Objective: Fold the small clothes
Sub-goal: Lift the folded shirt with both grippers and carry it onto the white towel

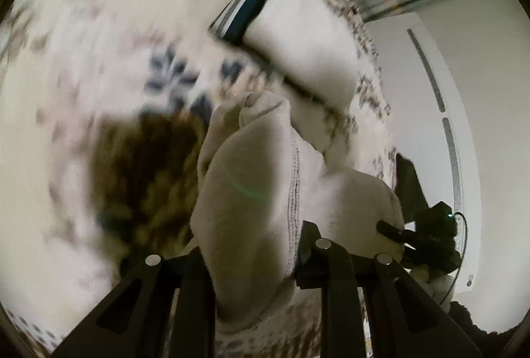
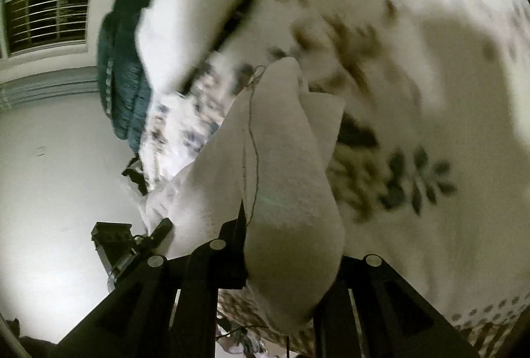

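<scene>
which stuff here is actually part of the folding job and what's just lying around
Part of the job:
- cream fleece garment with dark stitched seam, held up between both claws
- left claw, shut on it
- right claw, shut on it

Just lying about:
- white floral-print bedspread
- folded white cloth with navy striped band
- teal quilted blanket
- barred window
</scene>
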Action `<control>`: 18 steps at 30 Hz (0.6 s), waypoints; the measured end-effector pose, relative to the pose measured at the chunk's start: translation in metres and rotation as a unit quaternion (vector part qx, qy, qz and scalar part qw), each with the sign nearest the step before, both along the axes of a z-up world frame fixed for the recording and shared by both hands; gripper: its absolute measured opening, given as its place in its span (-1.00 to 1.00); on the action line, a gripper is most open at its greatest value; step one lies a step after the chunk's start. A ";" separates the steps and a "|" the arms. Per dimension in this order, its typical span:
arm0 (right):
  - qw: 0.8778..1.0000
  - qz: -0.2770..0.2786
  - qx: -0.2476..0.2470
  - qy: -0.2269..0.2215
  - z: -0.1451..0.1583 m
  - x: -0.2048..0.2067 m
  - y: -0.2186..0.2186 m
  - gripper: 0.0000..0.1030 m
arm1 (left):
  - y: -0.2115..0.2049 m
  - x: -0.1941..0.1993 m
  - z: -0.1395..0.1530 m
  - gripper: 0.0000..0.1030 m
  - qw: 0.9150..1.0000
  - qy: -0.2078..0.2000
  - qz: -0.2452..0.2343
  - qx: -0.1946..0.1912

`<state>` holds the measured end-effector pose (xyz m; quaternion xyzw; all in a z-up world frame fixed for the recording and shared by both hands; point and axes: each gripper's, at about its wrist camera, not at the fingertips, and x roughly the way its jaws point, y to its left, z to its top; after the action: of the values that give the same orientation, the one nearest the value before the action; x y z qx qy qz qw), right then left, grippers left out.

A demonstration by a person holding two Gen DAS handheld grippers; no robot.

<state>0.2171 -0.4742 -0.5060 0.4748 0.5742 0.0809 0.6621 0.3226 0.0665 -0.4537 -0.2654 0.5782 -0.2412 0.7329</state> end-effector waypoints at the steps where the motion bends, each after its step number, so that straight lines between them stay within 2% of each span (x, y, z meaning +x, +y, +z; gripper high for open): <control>1: 1.000 0.000 -0.002 -0.009 0.014 0.012 -0.003 -0.72 | -0.002 0.011 0.008 -0.65 1.000 -0.006 -0.001 -0.001; 7: 0.998 0.001 -0.027 -0.053 0.071 0.096 -0.013 -0.72 | -0.025 0.102 0.059 -0.64 0.998 -0.061 0.000 0.007; 11: 0.996 0.011 -0.044 -0.083 0.092 0.167 -0.017 -0.72 | -0.038 0.162 0.076 -0.62 0.996 -0.089 0.011 0.010; 14: 0.994 0.013 -0.048 -0.099 0.094 0.222 -0.023 -0.72 | -0.047 0.210 0.077 -0.62 0.994 -0.105 0.019 0.016; 18: 0.993 0.016 -0.057 -0.101 0.071 0.287 -0.035 -0.72 | -0.064 0.270 0.056 -0.58 0.992 -0.110 0.019 0.054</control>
<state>0.5043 -0.5097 -0.4349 0.4165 0.5159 0.1067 0.7410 0.5921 0.0030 -0.3977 -0.2077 0.5011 -0.2233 0.8099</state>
